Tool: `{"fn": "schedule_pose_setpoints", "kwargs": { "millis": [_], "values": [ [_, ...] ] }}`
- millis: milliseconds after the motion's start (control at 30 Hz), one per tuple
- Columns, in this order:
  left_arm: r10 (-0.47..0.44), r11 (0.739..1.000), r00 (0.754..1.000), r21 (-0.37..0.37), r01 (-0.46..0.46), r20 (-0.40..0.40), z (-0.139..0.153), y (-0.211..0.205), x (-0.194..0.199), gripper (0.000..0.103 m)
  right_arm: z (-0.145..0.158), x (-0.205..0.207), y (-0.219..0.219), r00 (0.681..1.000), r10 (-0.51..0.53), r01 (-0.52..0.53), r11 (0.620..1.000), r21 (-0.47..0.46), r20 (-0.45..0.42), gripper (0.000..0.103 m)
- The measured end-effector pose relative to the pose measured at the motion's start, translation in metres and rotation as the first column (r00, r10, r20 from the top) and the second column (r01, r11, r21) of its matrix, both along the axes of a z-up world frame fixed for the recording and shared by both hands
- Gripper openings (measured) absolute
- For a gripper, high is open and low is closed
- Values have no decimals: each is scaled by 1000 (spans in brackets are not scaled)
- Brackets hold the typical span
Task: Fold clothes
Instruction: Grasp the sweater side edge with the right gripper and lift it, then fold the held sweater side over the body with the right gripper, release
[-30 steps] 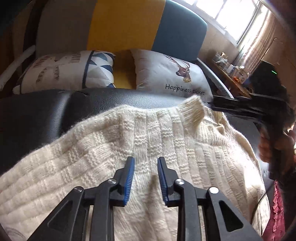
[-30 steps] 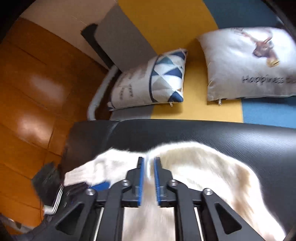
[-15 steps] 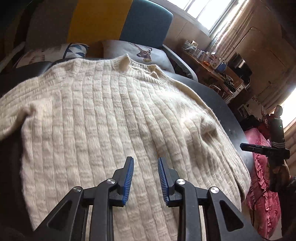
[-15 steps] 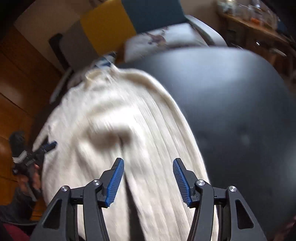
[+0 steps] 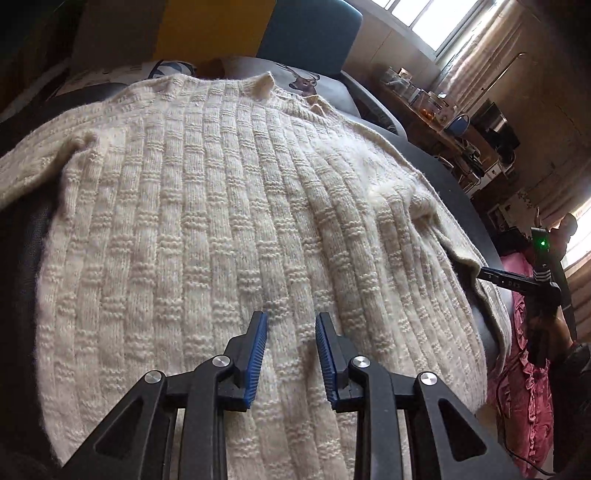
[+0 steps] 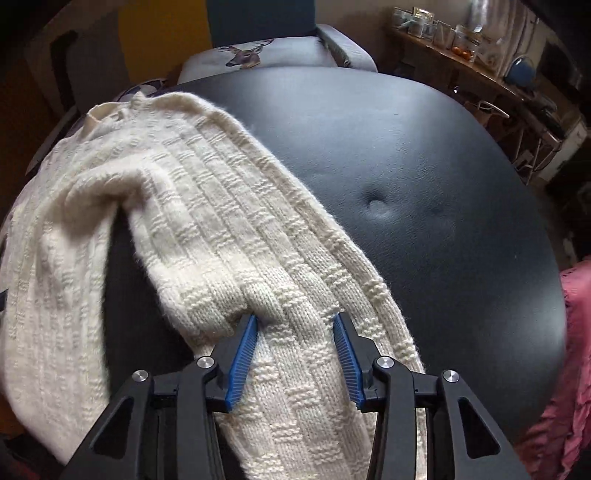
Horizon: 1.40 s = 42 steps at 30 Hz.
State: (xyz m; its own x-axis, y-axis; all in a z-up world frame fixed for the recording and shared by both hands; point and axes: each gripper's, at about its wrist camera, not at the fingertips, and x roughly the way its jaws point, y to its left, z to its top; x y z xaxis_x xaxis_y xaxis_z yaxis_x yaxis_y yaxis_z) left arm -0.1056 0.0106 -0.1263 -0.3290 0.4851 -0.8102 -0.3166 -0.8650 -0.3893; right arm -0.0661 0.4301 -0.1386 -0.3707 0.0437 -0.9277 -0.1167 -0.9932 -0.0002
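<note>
Setting: home living room. Indicators: sofa (image 5: 303, 29) with grey, yellow, teal back panels; deer-print cushion (image 6: 245, 55); curtained window (image 5: 436, 18); wooden side table (image 6: 476, 70) carrying glass jars; black padded leather surface (image 6: 424, 166) as work area.

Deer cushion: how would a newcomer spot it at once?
Start at the black padded surface with the cream sweater. Behind its far edge, on the sofa, lies the pale cushion; unlike the triangle-patterned one beside it, it shows a stag's head.

Cream knit sweater (image 5: 229, 221) flat on black cushion; sleeve (image 6: 258, 258) spread diag.
</note>
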Motion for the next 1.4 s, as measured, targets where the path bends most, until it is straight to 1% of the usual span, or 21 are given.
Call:
{"fn": "schedule_pose_setpoints", "kwargs": {
  "millis": [67, 100, 133, 200, 267, 300, 400, 533, 600, 633, 667, 700, 833, 933, 1000, 1067, 1133, 1200, 1300, 1367, 1400],
  "values": [
    [-53, 998, 998, 35, 54, -28, 13, 11, 5, 27, 12, -3, 10, 997, -78, 77, 994, -72, -16, 47],
    [-80, 995, 996, 53, 83, -44, 20, 17, 8, 27, 20, 0, 12, 992, -113, 98, 972, -211, -60, 47],
    [-125, 989, 990, 67, 129, -61, 26, 28, 11, 27, 28, 5, 13, 983, -147, 96, 920, -381, -108, 49],
    [-227, 969, 970, 82, 234, -93, 35, 55, 18, 27, 27, 6, 3, 969, -204, 67, 763, -643, -141, 80],
    [-327, 938, 938, 80, 337, -116, 37, 84, 28, 27, 17, 0, -16, 960, -249, 40, 568, -822, -126, 84],
    [-369, 923, 921, 71, 379, -126, 36, 97, 33, 27, 8, -8, -31, 961, -258, 54, 519, -853, -96, 84],
    [-479, 872, 865, 29, 488, -146, 28, 128, 51, 28, -14, -33, -61, 960, -280, 113, 474, -874, -28, 84],
    [-558, 830, 826, -51, 555, -82, -3, 148, 63, 28, -34, -69, -79, 946, -324, 177, 492, -852, 9, 84],
    [-561, 827, 823, -11, 562, -91, -9, 144, 64, 27, -42, -81, -78, 931, -365, 208, 476, -854, 23, 77],
    [-570, 819, 817, 16, 574, -86, -11, 142, 65, 25, -41, -87, -75, 923, -384, 220, 504, -835, 12, 70],
    [-580, 811, 812, 43, 583, -74, -13, 140, 65, 25, -37, -93, -73, 919, -394, 232, 564, -793, -11, 49],
    [-590, 803, 805, 55, 593, -66, -14, 138, 66, 23, -34, -99, -71, 915, -403, 245, 620, -746, -35, 17],
    [-595, 797, 803, 100, 596, -43, -18, 136, 64, 19, -8, -128, -76, 954, -269, 162, 832, -530, -130, 13],
    [-578, 807, 816, 153, 570, 3, -20, 137, 58, 19, -13, -142, -77, 981, -158, 103, 918, -382, -114, 13],
    [-585, 804, 811, 138, 579, 1, -18, 140, 59, 19, -19, -139, -64, 985, -139, 89, 913, -397, -98, 13],
    [-533, 840, 846, 125, 529, -3, -16, 126, 52, 20, -17, -135, -53, 985, -145, 87, 889, -449, -96, 20],
    [-469, 877, 883, 112, 467, -7, -14, 109, 45, 25, -13, -126, -42, 981, -181, 114, 835, -538, -72, 47],
    [-403, 910, 915, 100, 402, -12, -11, 92, 37, 25, -1, -106, -41, 983, -162, 89, 838, -538, -91, 57],
    [-301, 950, 953, 83, 301, -22, -8, 67, 25, 25, 18, -69, -61, 989, -55, -14, 888, -460, -135, 57],
    [-230, 970, 973, 72, 232, -29, -6, 50, 17, 26, 28, -39, -77, 982, 46, -118, 905, -408, -182, 43],
    [-194, 978, 980, 66, 196, -33, -5, 42, 13, 26, 28, -27, -83, 977, 89, -160, 906, -391, -193, 28]
  ]
}}
